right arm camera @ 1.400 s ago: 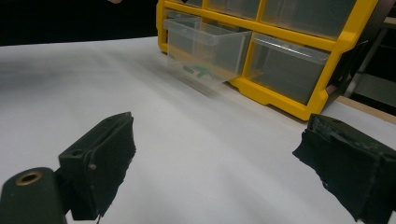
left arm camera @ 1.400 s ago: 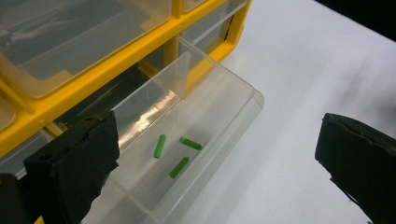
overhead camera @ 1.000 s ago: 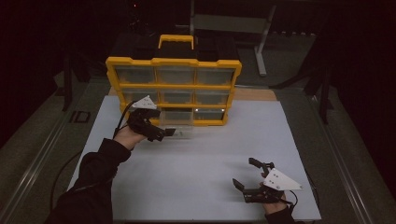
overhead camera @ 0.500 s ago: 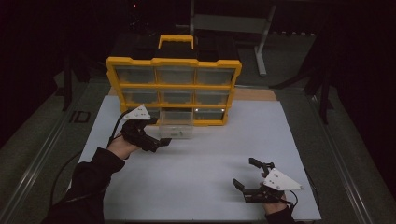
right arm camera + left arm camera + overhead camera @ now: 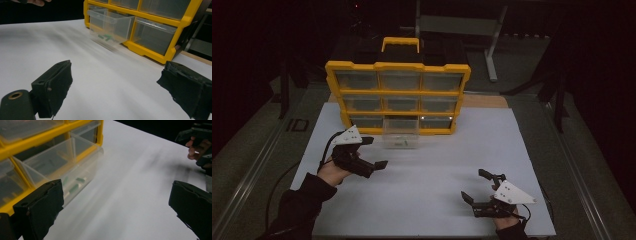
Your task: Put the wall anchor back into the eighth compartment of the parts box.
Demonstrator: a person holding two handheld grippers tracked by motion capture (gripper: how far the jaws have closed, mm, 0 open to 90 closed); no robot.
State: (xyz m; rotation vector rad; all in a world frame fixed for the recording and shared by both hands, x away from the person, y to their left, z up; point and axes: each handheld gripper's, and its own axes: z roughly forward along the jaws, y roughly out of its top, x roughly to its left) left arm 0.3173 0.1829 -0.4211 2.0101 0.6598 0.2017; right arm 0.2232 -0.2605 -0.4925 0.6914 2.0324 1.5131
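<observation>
I am holding my left claw [image 5: 374,152] released, jaws spread wide, just off the clear drawer [image 5: 401,134], which is sticking out of the bottom row of the yellow organizer [image 5: 398,95] at the bench's far edge. The drawer's long axis is running toward me, its open top facing up, small green pieces [image 5: 105,37] lying inside. My right claw [image 5: 477,187] is resting released near the front right corner. White bench [image 5: 432,170] is lying bare between them
</observation>
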